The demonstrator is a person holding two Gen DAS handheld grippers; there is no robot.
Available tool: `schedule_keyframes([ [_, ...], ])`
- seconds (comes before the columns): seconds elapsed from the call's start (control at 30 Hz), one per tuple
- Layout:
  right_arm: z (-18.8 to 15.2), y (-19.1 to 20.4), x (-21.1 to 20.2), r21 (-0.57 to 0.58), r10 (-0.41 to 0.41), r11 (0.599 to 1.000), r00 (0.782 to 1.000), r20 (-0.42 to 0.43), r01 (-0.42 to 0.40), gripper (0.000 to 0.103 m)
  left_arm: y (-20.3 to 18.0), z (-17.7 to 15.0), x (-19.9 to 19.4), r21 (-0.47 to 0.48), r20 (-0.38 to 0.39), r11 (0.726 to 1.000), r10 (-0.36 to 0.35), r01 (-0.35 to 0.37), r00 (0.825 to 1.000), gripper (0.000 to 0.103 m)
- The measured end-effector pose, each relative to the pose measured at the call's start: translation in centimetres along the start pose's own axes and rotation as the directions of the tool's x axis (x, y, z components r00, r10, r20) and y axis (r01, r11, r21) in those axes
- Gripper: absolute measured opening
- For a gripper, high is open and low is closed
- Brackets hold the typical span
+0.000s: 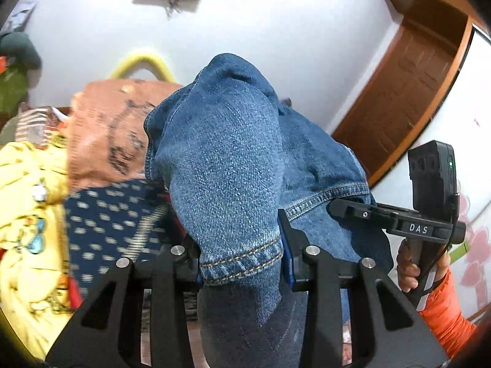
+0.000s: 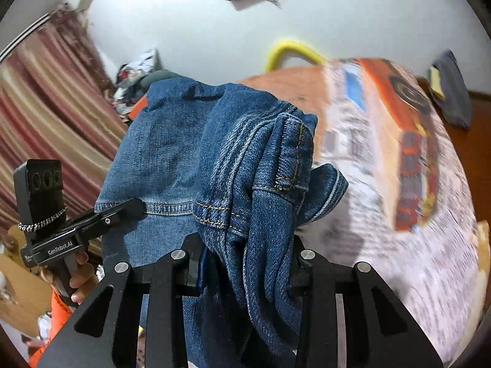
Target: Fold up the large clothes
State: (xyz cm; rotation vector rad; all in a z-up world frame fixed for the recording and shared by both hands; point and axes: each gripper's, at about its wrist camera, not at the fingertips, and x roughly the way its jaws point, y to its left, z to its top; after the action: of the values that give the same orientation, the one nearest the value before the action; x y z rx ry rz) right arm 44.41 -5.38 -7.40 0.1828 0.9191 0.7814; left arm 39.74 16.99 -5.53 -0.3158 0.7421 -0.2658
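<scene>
Between the two black fingers of the left gripper (image 1: pixel 244 263) sits a hemmed end of the blue jeans (image 1: pixel 224 159), its stitched cuff pinched at the pads while the rest of the denim bunches up and away in front of the camera. Both pads press the cloth, so this gripper is clamped on the jeans at a narrow width. To the right of the jeans in the left wrist view, the right gripper (image 1: pixel 334 207) reaches in from the side with its tip at another hemmed edge of the same garment, held by a hand (image 1: pixel 408 268) in an orange sleeve (image 1: pixel 445 322).

Seen from the right wrist, the right gripper's own fingers close on a thick fold of the jeans (image 2: pixel 245 184) with seams and yellow stitching, the cloth hanging down between the jaws; it too grips the denim narrowly. Left of the jeans there, the left gripper's tip (image 2: pixel 135 207) touches a hem.

Behind the jeans stands a white wall (image 1: pixel 276 30). Left of the jeans in the left wrist view lie a yellow printed cloth (image 1: pixel 27 214) and a dark blue dotted fabric (image 1: pixel 110 224); to the right is a brown wooden door (image 1: pixel 408 92). A striped curtain (image 2: pixel 46 107) hangs left of the jeans in the right wrist view.
</scene>
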Motion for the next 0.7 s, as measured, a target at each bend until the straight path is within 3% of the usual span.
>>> schedule_keyframes([
  [0.27, 1.0, 4.3, 8.2, -0.012, 0.082, 0.997, 0.995, -0.048, -0.083, 0.031, 7.4, -0.2, -3.2, -0.071, 0.013, 0.992, 0.107, -0.106, 0.994, 0.037],
  [0.47, -0.2, 4.3, 16.5, 0.014, 0.068, 0.998, 0.987, -0.148, -0.067, 0.031, 14.1, -2.7, 0.3, -0.175, -0.069, 0.971, 0.152, -0.162, 0.986, 0.038],
  [0.57, -1.4, 2.8, 20.8, 0.028, 0.009, 1.0, 0.974, -0.227, -0.003, 0.033, 17.9, -4.7, 3.6, -0.222, -0.134, 0.951, 0.187, -0.214, 0.973, 0.044],
  [0.7, -2.1, 1.4, 22.4, 0.02, 0.002, 1.0, 0.972, -0.235, 0.002, 0.037, 18.8, -6.4, 4.5, -0.203, -0.111, 0.948, 0.227, -0.246, 0.967, 0.061],
])
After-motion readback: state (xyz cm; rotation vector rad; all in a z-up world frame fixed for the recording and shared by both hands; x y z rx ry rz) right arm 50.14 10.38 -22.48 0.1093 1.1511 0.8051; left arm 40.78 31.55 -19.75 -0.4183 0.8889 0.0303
